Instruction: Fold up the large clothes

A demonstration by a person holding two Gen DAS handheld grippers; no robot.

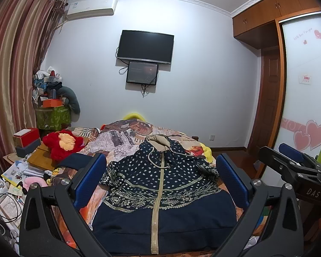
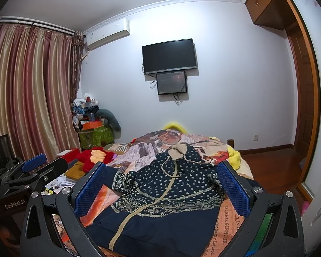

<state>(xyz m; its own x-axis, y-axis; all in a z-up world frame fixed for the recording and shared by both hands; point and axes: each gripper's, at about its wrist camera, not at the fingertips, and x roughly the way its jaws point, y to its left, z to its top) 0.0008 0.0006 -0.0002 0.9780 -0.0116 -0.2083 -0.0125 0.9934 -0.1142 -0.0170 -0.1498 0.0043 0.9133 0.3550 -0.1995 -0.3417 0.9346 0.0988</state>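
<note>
Both the left gripper [image 1: 160, 180], its neighbour stamped "DAS", and the right gripper [image 2: 161, 185] gape empty; the knit-patterned navy hoodie [image 1: 162, 194] lies at twelve o'clock on newsprint bedding [image 2: 221, 231] reading "GLENCOE".

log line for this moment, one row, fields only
stage: pre-grasp | left gripper: open, empty | right gripper: open, empty | hoodie: flat on bed, zipped, sleeves tucked in

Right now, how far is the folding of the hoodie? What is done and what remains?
Done: the hoodie lies flat on the bed, zipped, front up, and its sleeves look tucked in at the sides. In hand: nothing; the left tongs and right tongs are both open above it, gripping no cloth. Left: the body is not yet folded over, and the hood is spread out at the far end.
</note>
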